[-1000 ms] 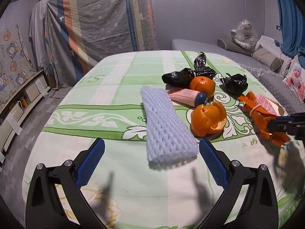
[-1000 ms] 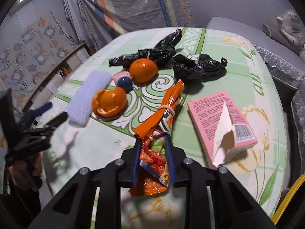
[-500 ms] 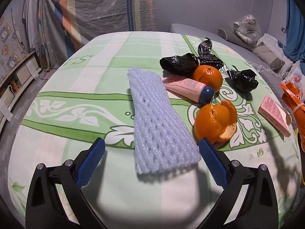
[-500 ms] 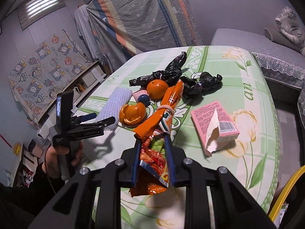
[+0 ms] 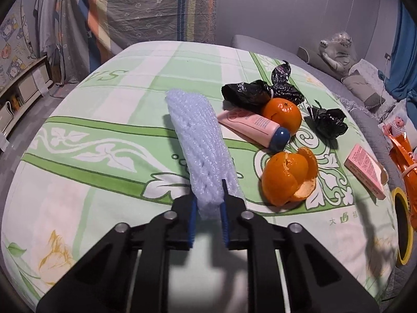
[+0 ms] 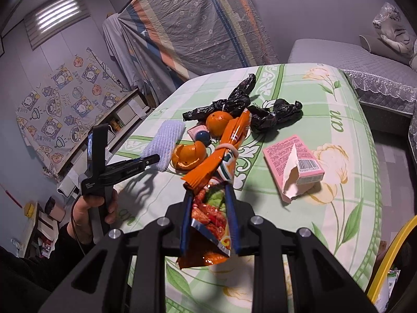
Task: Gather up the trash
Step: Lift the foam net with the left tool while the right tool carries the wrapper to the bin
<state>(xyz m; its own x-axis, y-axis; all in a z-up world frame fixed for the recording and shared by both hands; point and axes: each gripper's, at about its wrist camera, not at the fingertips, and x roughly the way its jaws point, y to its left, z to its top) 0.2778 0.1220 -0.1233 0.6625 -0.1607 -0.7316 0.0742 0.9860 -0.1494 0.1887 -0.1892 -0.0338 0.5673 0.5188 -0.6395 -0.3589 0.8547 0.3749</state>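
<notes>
**Gripping 2 pieces of trash at once**

Pinching the near end of the pale-blue foam fruit net point(image 5: 200, 143), the left gripper point(image 5: 208, 219) has just been closing, and its blue pads now squeeze the net between them. The net lies lengthwise toward the middle of the table point(image 5: 104, 99), its far end resting on the green-patterned cloth. The right gripper point(image 6: 208, 219) is clamped narrow on an orange snack wrapper point(image 6: 221, 156), tied with a rubber band, which hangs clear of the cloth near the table's near edge.

Remaining litter sits in a cluster toward the middle: an orange peel point(image 5: 289, 180) just beside the net, a whole orange point(image 5: 281, 114), a pink tube point(image 5: 252, 127), 2 crumpled black bags point(image 5: 260, 91), and a torn pink carton point(image 6: 294, 164) nearer the right edge. A yellow-rimmed bin point(image 5: 402, 227) shows beyond the right edge.

Judging by this, the step in hand is the pickup of the net, with the wrapper already secured. Next, the net wants lifting straight up so its far end does not drag the peel, then both pieces carrying over to the bin.
</notes>
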